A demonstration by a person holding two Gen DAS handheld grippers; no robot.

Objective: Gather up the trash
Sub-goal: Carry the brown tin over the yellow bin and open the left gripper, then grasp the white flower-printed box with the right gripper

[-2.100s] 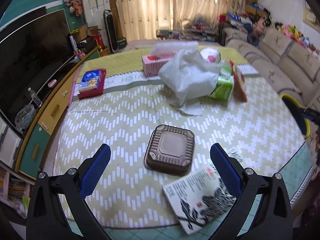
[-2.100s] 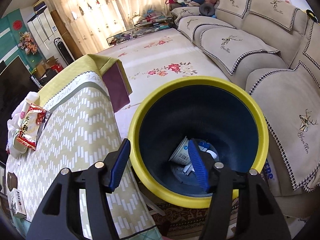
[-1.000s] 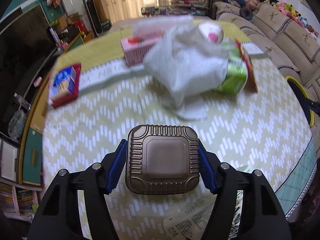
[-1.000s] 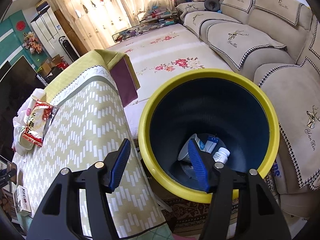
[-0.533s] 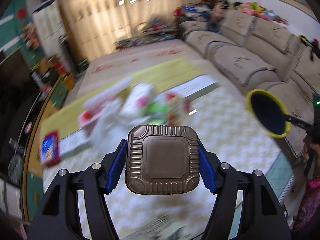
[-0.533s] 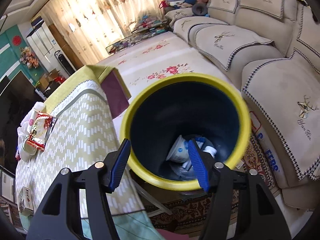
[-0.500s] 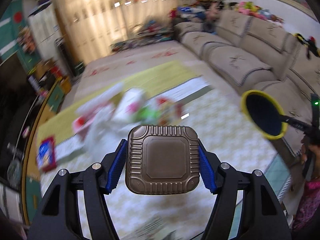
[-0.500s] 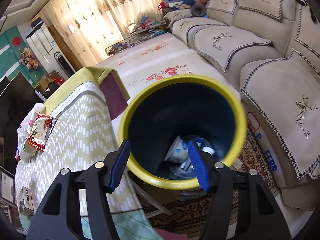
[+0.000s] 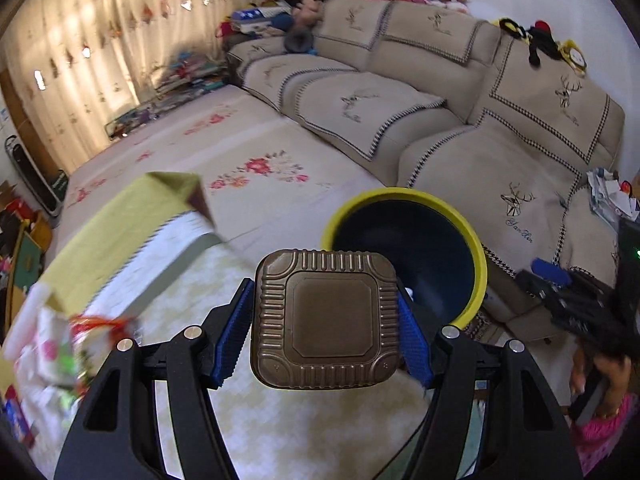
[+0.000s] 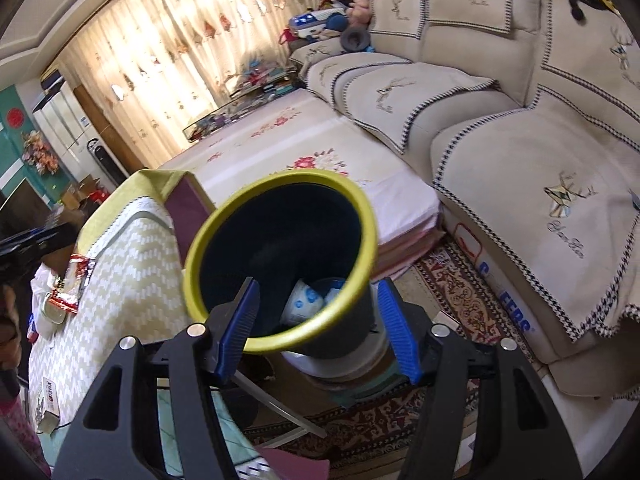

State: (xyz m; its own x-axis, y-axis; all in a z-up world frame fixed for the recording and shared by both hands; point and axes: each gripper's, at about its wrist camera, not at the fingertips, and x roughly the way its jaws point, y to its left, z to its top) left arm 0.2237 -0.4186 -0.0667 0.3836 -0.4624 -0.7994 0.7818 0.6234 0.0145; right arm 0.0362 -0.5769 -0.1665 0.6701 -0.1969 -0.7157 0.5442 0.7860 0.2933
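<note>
My left gripper (image 9: 325, 328) is shut on a square brown ribbed plastic container (image 9: 326, 320) and holds it in the air above the table's right edge, just in front of the bin. The dark bin with a yellow rim (image 9: 472, 252) stands beside the table, tilted toward me. My right gripper (image 10: 318, 324) is shut on that bin (image 10: 224, 240), one finger inside the rim and one outside. White cups or bottles (image 10: 304, 300) lie in the bin's bottom. My right gripper also shows at the right of the left wrist view (image 9: 560, 280).
The table (image 10: 132, 248) has a yellow-white zigzag cloth with a red snack bag (image 10: 72, 284) and white paper at its far side. A beige sofa (image 9: 460, 112) runs along the right. A patterned rug (image 10: 460, 300) lies under the bin.
My left gripper closed on the brown container, lifted it off the table and swung it right toward the bin. My right gripper has tipped the bin toward the table.
</note>
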